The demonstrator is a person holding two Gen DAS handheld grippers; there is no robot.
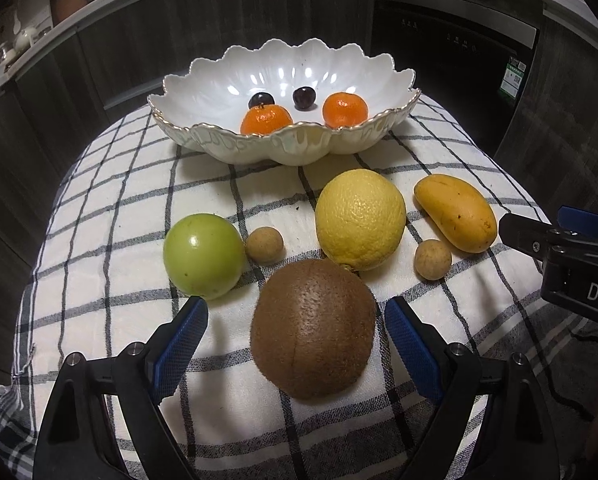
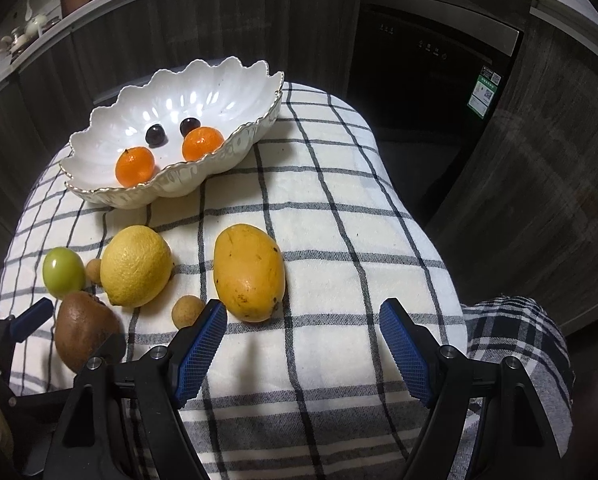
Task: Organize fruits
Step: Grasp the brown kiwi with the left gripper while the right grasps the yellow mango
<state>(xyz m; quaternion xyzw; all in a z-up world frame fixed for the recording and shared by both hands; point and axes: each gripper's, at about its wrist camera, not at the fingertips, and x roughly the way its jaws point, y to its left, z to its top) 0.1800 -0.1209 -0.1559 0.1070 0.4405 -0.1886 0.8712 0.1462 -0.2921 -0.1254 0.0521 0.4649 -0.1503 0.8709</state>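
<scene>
A white scalloped bowl (image 1: 219, 136) (image 2: 99, 196) at the back of the checked cloth holds two tangerines (image 1: 266, 119) (image 2: 135, 166) and two dark cherries (image 1: 304, 97). On the cloth lie a kiwi (image 1: 313, 328) (image 2: 83, 332), a lemon (image 1: 361, 218) (image 2: 136, 265), a green apple (image 1: 203, 256) (image 2: 63, 272), a mango (image 1: 455, 212) (image 2: 249, 272) and two longans (image 1: 264, 245) (image 1: 433, 259). My left gripper (image 1: 297, 320) is open with the kiwi between its fingers, apart from both pads. My right gripper (image 2: 303, 320) is open and empty, just in front of the mango.
The checked cloth (image 2: 339, 240) covers a small rounded table that drops off on all sides. Dark wooden cabinets (image 2: 179, 28) and a black appliance (image 2: 431, 52) stand behind. The right gripper's body (image 1: 571, 264) shows at the right edge of the left wrist view.
</scene>
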